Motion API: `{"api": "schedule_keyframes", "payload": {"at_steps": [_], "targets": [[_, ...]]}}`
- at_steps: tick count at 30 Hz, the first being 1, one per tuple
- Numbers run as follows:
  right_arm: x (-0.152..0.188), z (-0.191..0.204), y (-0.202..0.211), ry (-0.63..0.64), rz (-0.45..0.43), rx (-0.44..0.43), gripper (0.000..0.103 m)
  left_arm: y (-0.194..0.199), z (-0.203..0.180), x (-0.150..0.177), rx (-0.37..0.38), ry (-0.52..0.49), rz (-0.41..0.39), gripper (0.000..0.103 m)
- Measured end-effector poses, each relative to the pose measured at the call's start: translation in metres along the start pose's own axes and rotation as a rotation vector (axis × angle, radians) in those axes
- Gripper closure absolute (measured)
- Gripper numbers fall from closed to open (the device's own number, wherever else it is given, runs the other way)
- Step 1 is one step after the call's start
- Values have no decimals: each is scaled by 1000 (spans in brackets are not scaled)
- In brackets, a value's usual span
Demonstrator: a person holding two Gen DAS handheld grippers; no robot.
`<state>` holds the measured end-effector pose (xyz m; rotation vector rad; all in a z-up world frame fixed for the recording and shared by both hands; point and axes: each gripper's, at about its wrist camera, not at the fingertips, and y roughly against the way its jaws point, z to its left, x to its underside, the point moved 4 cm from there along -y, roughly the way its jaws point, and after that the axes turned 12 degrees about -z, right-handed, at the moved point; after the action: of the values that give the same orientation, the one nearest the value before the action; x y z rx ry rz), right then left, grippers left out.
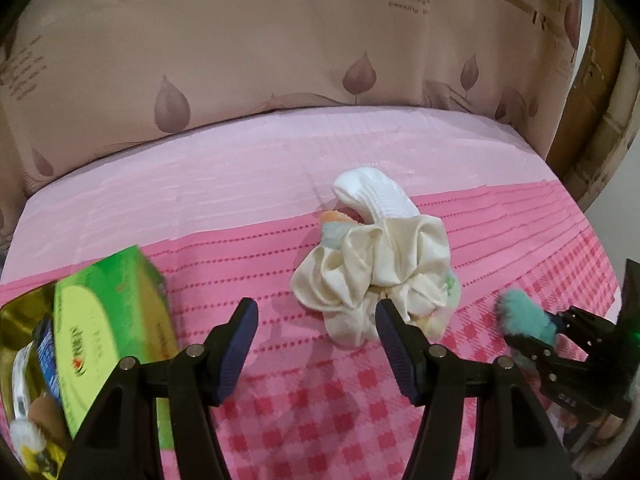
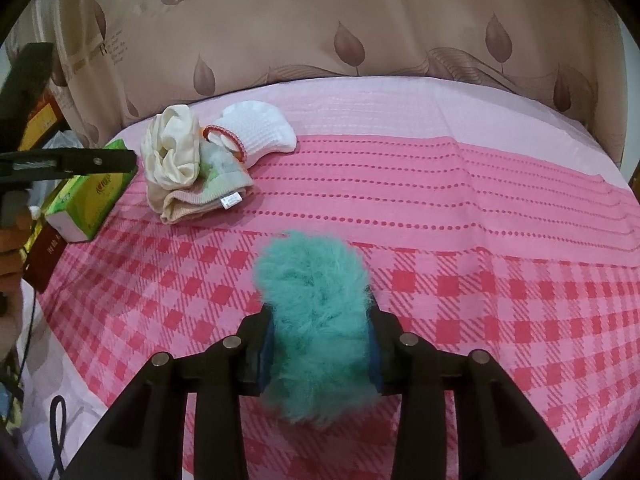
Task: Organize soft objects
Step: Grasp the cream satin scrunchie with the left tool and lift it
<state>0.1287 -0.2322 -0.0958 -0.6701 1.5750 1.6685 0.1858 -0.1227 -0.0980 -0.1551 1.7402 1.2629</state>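
While both grippers hang over the pink cloth, the parts read as follows.

Left gripper [image 1: 316, 328]: jaws spread wide with nothing between them; the blue pads [image 1: 240, 340] stand either side of bare checked cloth, the right-hand pad just in front of the lower edge of the cream scrunchie. Whether it touches the fabric cannot be told.

Right gripper [image 2: 320, 344]: jaws fairly close together, the teal furry piece [image 2: 316, 320] standing between them and filling the gap; its fur bulges above and below the pads [image 2: 266, 354], which lie against its sides. In the left wrist view the same piece [image 1: 524, 316] shows at the tip of that gripper [image 1: 560, 340], at the right edge.

Cream scrunchie [image 1: 372, 276]: sits on top of the small heap near the middle of the cloth, ruffled and bunched.

White sock [image 1: 376, 194]: behind the scrunchie and touching it; in the right wrist view its opening carries a red trim [image 2: 224, 136].

Folded knit piece [image 2: 208, 196]: beneath the scrunchie, pale pink and green, a white label at its near corner.

Green box [image 1: 112, 320]: at the left edge of the cloth, apart from the heap, blurred in the left wrist view.

Pink cloth [image 2: 480, 280]: checked in the near part, dotted stripes further back, plain pale pink at the far edge.

Curtain [image 1: 280, 60]: beige with leaf prints, hanging behind the cloth.
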Motion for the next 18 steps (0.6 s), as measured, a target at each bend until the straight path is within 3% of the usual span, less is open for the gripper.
{"api": "schedule_keyframes", "payload": {"at_steps": [5,10,11,12,15,18], "targets": [[0,-2,0,-7,-2,-8,66,-29,-9,-3,38,-7,55,40],[0,-3,0,-7,-1,-13,65,-40,-17,-10,43,-11,50,41],[0,-4,-1,-7,-1,-14,65,-39,-18,-11,47,-2,38,45],[0,-4,-1,-6,-1,-15,65,-38,-19,-12,59,5,33,66],[1,-4,0,-4,-1,-15,64,-36,-18,-12,59,20,31,95],[2,-4,1,-4,-2,-13,64,-29,-18,-12,47,24,25,97]]}}
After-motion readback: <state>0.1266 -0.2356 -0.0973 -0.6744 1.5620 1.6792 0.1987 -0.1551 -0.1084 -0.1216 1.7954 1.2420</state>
